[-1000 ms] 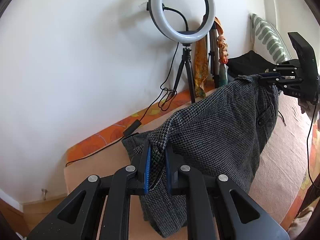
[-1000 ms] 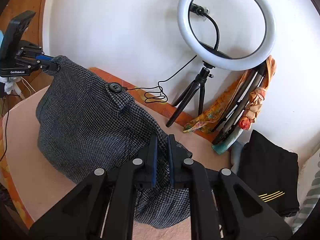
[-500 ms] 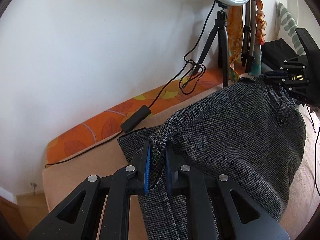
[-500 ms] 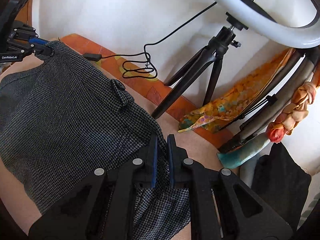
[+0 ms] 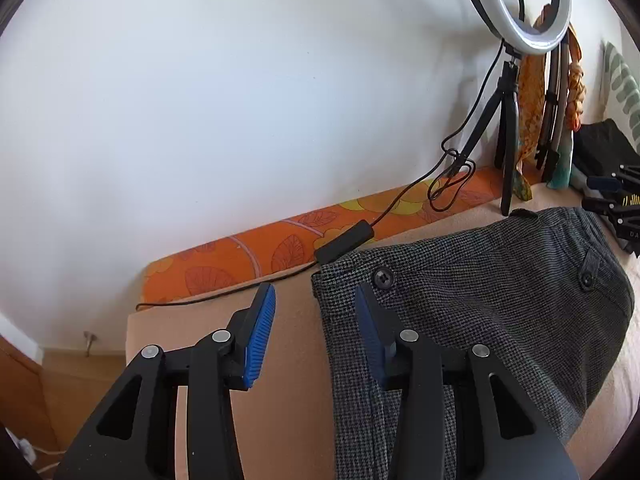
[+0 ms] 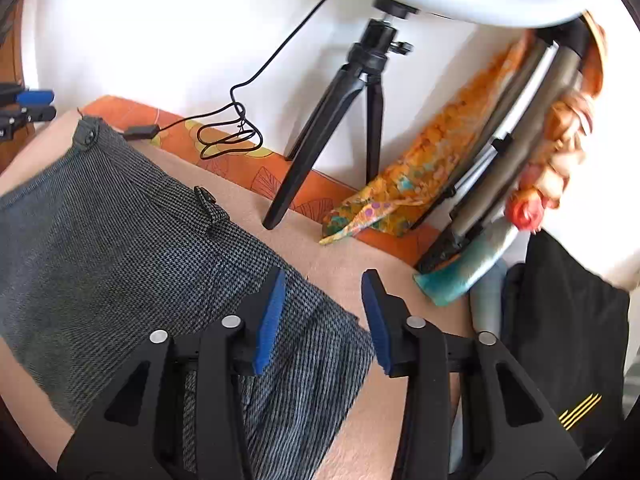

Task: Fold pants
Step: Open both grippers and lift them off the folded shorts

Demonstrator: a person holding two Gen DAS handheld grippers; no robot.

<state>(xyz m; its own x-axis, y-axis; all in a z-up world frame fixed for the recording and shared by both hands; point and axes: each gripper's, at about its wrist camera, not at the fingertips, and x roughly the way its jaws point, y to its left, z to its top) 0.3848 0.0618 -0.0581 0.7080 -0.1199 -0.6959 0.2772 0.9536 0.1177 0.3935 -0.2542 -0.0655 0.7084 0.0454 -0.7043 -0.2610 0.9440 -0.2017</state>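
The grey houndstooth pants (image 5: 480, 296) lie flat on the beige bed, waistband toward the wall; they also show in the right wrist view (image 6: 132, 252). My left gripper (image 5: 316, 312) is open and empty, just above the left waistband corner near a black button (image 5: 383, 279). My right gripper (image 6: 322, 300) is open and empty over the right edge of the pants. The right gripper shows at the far right of the left wrist view (image 5: 612, 200); the left gripper shows at the far left of the right wrist view (image 6: 28, 108).
A ring light on a black tripod (image 6: 356, 100) stands at the wall with its cable (image 5: 448, 184) and black inline switch (image 5: 344, 242) along the orange patterned edge (image 5: 256, 252). Folded black clothing (image 6: 560, 344) and scarves (image 6: 420, 176) lie at the right.
Both grippers lowered the pants onto the bed and opened, letting go of the waistband. The pants went from hanging between them to lying flat.
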